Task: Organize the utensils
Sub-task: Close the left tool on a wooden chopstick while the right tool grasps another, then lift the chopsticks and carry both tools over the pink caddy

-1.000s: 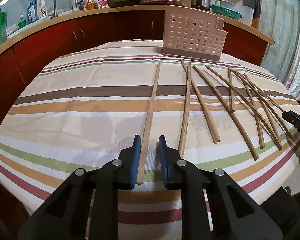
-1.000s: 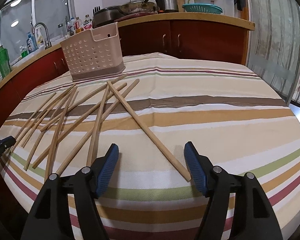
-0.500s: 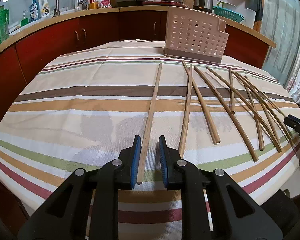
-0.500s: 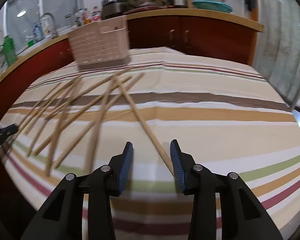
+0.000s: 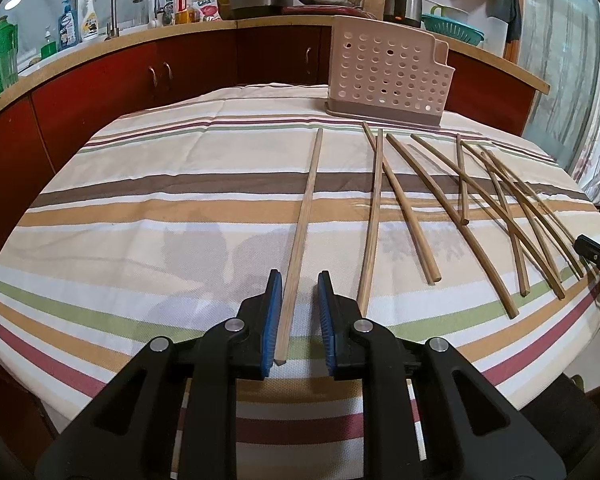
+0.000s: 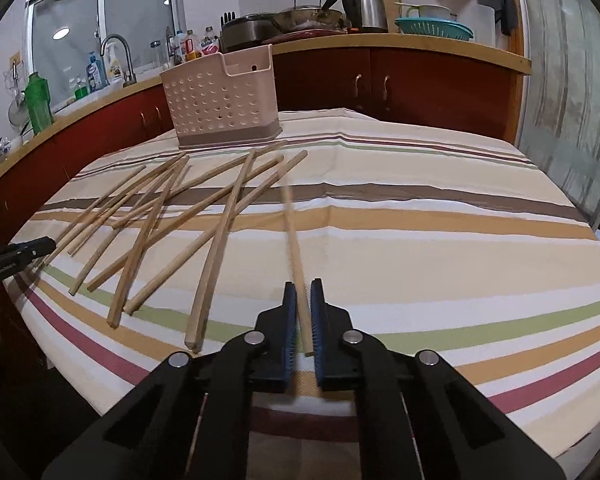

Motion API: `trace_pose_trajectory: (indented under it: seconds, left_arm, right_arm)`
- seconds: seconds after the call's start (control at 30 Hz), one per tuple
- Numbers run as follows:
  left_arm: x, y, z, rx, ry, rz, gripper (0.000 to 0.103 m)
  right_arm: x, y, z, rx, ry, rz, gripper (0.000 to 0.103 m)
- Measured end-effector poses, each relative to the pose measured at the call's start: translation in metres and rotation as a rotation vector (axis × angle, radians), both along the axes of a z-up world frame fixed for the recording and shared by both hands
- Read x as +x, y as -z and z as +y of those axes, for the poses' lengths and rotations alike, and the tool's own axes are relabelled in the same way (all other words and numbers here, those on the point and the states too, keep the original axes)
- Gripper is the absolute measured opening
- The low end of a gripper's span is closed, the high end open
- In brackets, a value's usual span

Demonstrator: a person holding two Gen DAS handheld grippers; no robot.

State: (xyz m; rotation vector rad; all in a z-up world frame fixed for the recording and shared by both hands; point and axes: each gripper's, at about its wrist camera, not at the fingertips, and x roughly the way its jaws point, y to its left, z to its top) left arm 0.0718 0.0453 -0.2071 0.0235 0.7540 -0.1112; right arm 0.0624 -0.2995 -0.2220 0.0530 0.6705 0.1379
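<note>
Right gripper (image 6: 304,320) has just been closing and now clamps one chopstick (image 6: 296,252) by its near end. Left gripper (image 5: 299,316) straddles another chopstick (image 5: 300,240), jaws narrow, not pinching. Light, stiff, smooth sticks; grab near the end. The holder (image 6: 220,100) sits at eleven o'clock. The lifted stick's far half blurs out.

Chopsticks (image 5: 428,216) before basket (image 5: 388,76)

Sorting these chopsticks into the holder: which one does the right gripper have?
The right gripper is shut on the rightmost chopstick; it lies apart from the crossed pile, with its near end between the blue pads.
</note>
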Motion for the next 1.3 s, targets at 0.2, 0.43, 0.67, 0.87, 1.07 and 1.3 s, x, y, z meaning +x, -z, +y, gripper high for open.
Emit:
trace_pose_trajectory:
  seconds: [0.2, 0.43, 0.67, 0.87, 1.07, 1.3]
  left_arm:
    - [-0.001, -0.001, 0.003, -0.036, 0.015, 0.003, 0.007]
    - [-0.007, -0.015, 0.003, -0.028, 0.011, -0.049, 0.007]
    - [-0.014, -0.044, 0.005, -0.046, 0.002, -0.133, 0.007]
    - [-0.021, -0.077, 0.004, -0.056, 0.004, -0.221, 0.007]
    - [-0.022, -0.108, 0.002, -0.074, 0.011, -0.284, 0.007]
    - [-0.007, -0.132, 0.0, -0.074, 0.024, -0.343, 0.007]
  right_arm:
    - [-0.003, -0.007, 0.001, 0.005, 0.015, -0.008, 0.006]
    - [-0.009, -0.023, 0.004, -0.012, 0.023, -0.056, 0.006]
    - [-0.016, -0.054, 0.004, -0.014, 0.04, -0.135, 0.006]
    - [-0.023, -0.083, 0.006, -0.017, 0.046, -0.202, 0.006]
    - [-0.021, -0.105, 0.01, -0.016, 0.036, -0.248, 0.006]
    - [-0.008, -0.122, 0.011, -0.01, 0.034, -0.278, 0.006]
